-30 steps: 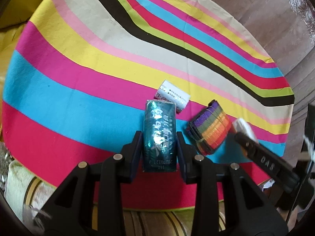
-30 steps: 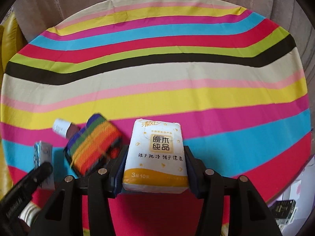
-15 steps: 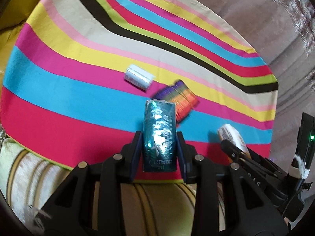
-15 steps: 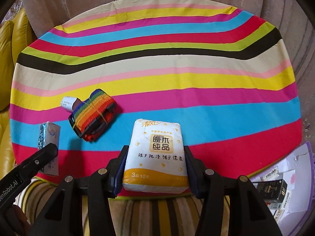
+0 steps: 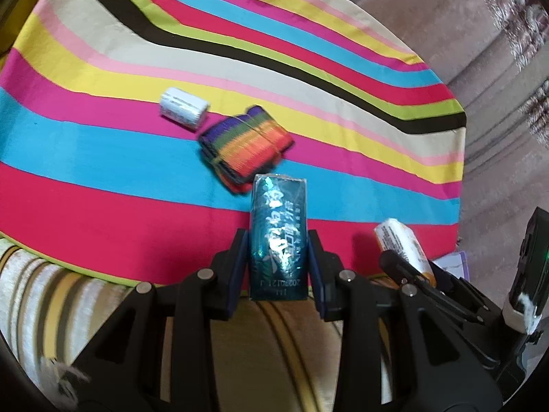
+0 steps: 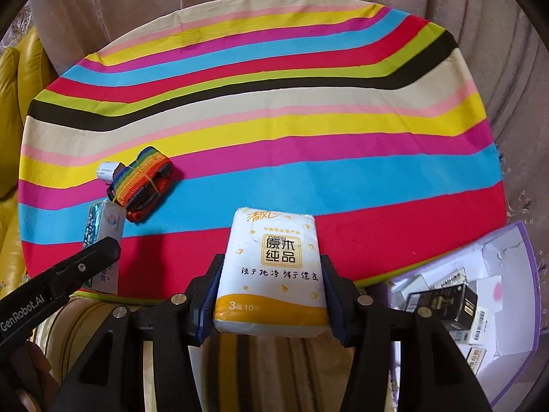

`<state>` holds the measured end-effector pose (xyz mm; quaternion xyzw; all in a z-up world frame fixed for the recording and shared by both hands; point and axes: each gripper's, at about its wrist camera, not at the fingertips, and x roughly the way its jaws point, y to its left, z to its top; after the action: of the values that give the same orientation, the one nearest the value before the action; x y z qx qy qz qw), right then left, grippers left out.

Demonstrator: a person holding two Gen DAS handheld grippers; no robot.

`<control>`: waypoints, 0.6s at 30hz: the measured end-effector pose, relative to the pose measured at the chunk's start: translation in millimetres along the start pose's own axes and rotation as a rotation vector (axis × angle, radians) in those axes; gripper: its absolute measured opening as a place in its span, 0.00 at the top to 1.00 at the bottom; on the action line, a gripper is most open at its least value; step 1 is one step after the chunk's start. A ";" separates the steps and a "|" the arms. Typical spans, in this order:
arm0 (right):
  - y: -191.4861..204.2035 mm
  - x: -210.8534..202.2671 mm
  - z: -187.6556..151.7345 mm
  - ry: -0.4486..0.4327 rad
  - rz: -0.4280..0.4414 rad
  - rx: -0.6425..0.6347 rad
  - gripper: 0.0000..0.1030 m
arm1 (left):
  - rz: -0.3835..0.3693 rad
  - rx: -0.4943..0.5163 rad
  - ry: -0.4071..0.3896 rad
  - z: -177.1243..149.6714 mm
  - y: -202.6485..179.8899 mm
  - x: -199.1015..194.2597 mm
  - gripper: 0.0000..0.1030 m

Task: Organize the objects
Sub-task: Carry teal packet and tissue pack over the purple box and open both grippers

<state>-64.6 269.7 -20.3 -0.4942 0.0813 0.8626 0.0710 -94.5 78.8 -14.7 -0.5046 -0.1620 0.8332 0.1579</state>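
My left gripper [image 5: 277, 257] is shut on a shiny teal box [image 5: 278, 237], held above the near edge of the striped cloth [image 5: 103, 178]. My right gripper [image 6: 271, 285] is shut on a white and yellow tissue pack [image 6: 272, 267], also above the near edge. A rainbow strap bundle [image 5: 245, 147] and a small white roll [image 5: 183, 108] lie on the cloth beyond the teal box. In the right wrist view the strap bundle [image 6: 144, 183], the roll [image 6: 106, 171] and the teal box [image 6: 103, 240] sit at the left. The tissue pack [image 5: 401, 243] shows at the right of the left wrist view.
The striped cloth [image 6: 274, 137] covers a round table. A purple-edged box [image 6: 514, 274] with several small packages stands at the lower right. A yellow cushion [image 6: 13, 120] lies at the left. Striped fabric [image 5: 51, 309] lies below the table's near edge. A curtain hangs behind.
Both grippers have pulled back and up from the cloth with their loads. The table looks smaller, and the purple-edged box has come into the right wrist view.
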 end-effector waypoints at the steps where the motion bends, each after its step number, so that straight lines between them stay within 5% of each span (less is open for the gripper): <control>1: -3.0 -2.3 -1.9 -0.002 -0.004 0.004 0.48 | -0.005 0.009 0.005 -1.3 -4.3 0.9 0.64; 18: -53.4 -20.6 -19.6 -0.012 -0.075 0.070 0.49 | -0.056 0.150 0.081 -20.1 -62.1 18.4 0.64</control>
<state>-26.9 316.8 -16.0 -0.4890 0.0923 0.8589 0.1209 -78.6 144.5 -11.4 -0.5199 -0.1065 0.8172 0.2249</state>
